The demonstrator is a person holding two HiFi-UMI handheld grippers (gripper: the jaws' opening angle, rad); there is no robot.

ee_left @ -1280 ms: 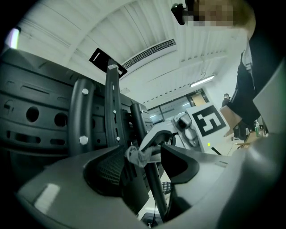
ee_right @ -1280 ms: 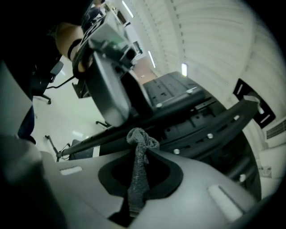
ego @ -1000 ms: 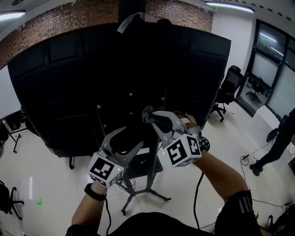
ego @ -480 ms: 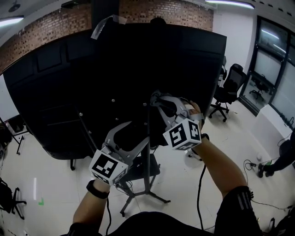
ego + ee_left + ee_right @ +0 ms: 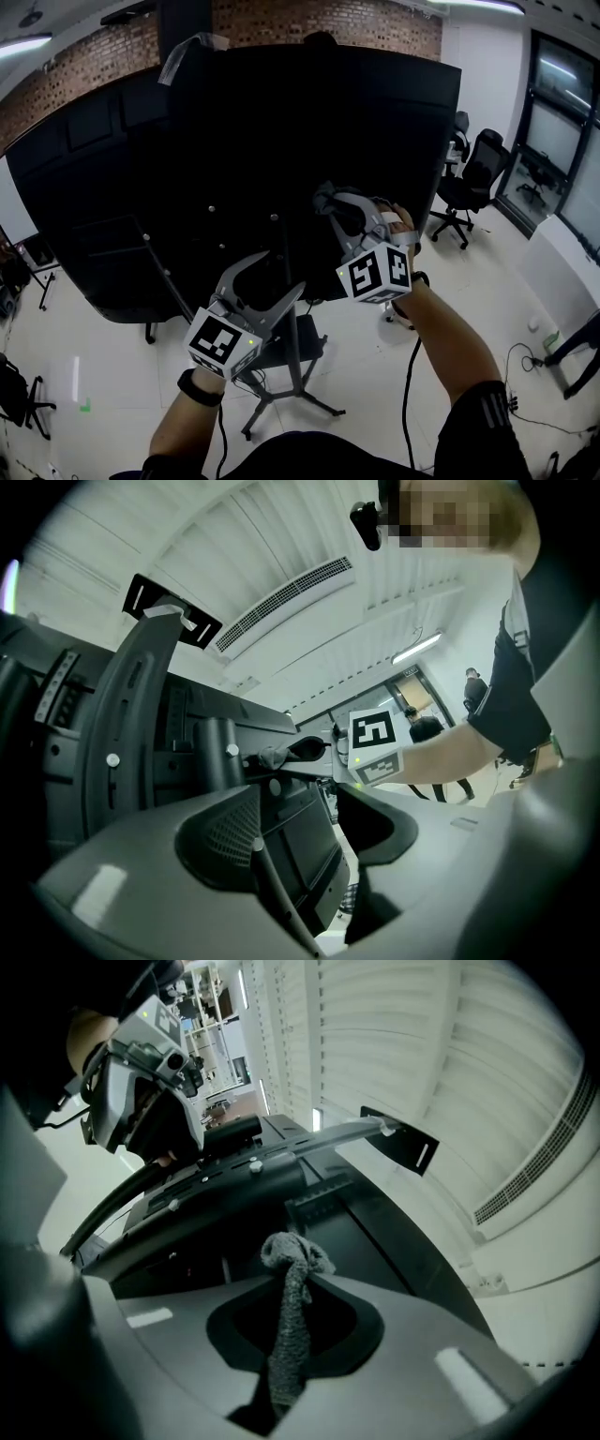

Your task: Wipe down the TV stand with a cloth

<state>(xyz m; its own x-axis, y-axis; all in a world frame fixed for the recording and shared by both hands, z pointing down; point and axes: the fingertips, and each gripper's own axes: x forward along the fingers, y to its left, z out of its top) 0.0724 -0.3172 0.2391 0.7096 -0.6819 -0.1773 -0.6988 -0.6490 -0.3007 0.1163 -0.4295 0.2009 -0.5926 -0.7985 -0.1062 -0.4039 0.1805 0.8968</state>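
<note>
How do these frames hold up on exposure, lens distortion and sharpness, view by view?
Head view: the black TV back is underexposed, almost featureless, while ceiling lights flare at the top edge. Left gripper view: strong fisheye bending, black vignette at the corners. Right gripper view: same fisheye, yet the cloth pinched in the right tool is sharp.

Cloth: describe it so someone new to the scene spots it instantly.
Start at the big black TV back on its stand; the right gripper is raised before it. Pinched between its jaws is the cloth, a grey knitted strip bunched at the tip. The left gripper, open, holds nothing.
</note>
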